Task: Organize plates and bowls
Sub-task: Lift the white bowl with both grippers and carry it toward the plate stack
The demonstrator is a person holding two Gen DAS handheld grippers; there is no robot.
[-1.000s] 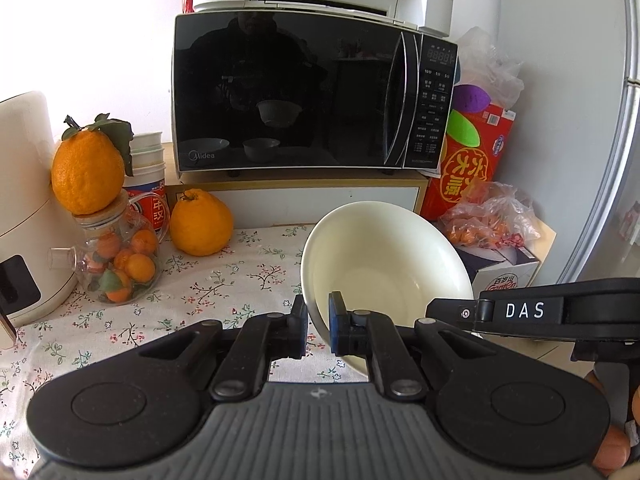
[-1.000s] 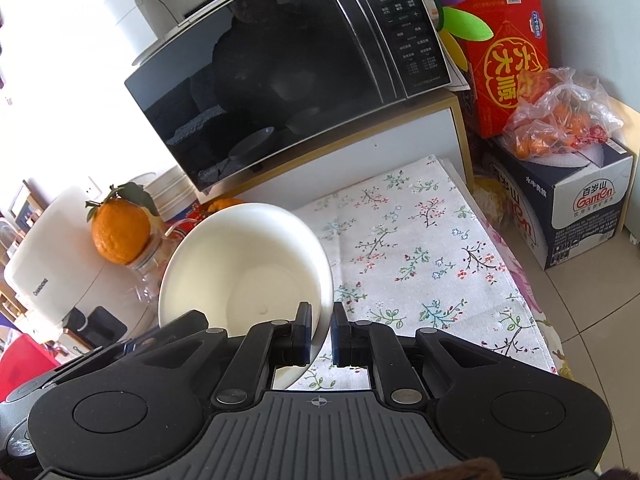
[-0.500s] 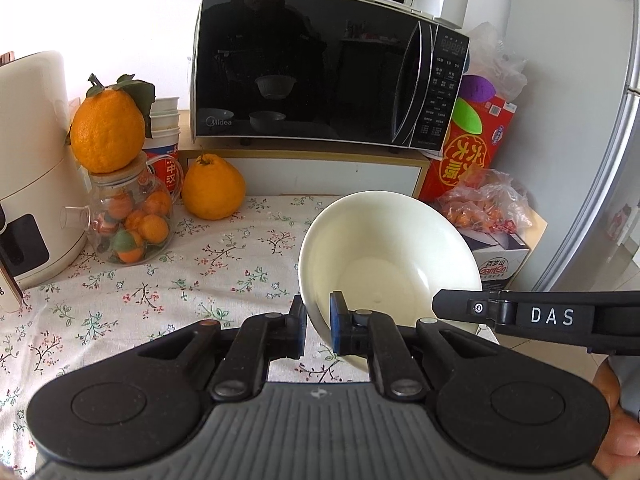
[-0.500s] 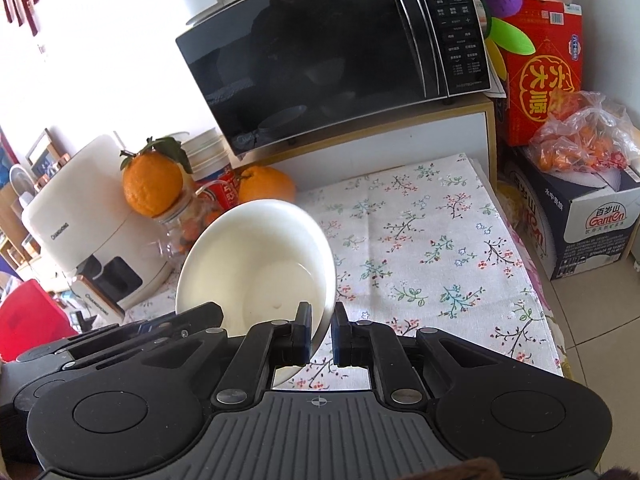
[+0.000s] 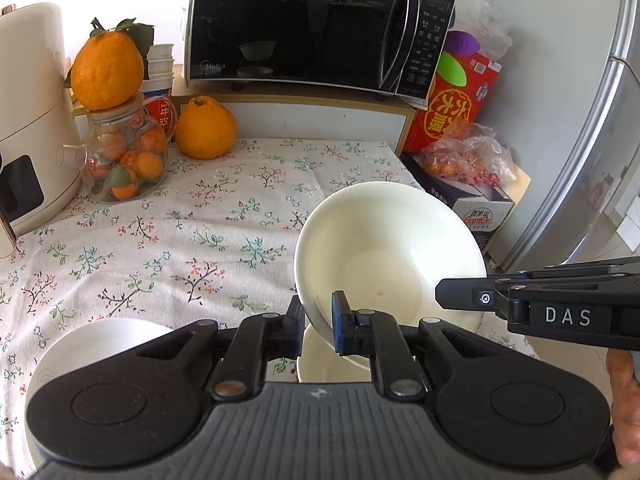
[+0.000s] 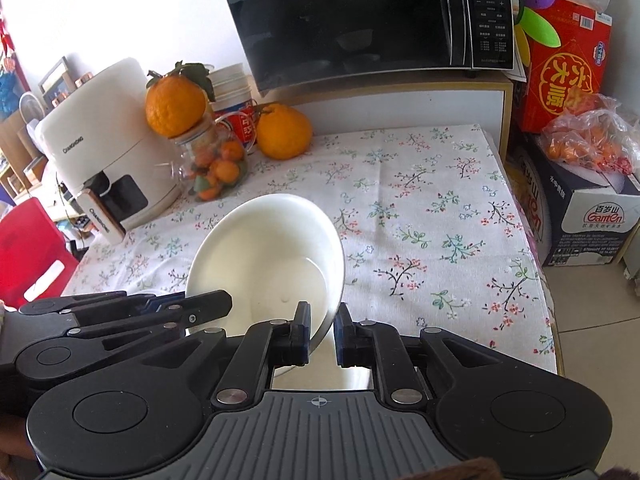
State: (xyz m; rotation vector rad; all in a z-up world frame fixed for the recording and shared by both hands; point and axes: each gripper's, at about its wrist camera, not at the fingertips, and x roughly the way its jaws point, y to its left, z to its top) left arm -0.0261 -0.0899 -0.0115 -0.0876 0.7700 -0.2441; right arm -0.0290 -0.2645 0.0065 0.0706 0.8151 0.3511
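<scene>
While the left gripper (image 5: 316, 322) fingers clamp the bowl (image 5: 390, 248) rim between them, the right gripper (image 6: 322, 334) fingers pinch its opposite rim.

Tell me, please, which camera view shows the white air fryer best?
The right wrist view: the air fryer appears nearly whole, with its brand lettering and front handle. The left wrist view cuts it off at the frame's left edge.

Glossy white round ceramic bowl (image 5: 390, 256): empty, tilted, opening facing the camera, right of centre in the left wrist view; left of centre (image 6: 266, 258) in the right wrist view. Second white round dish (image 5: 100, 338): partly hidden, lower left.
</scene>
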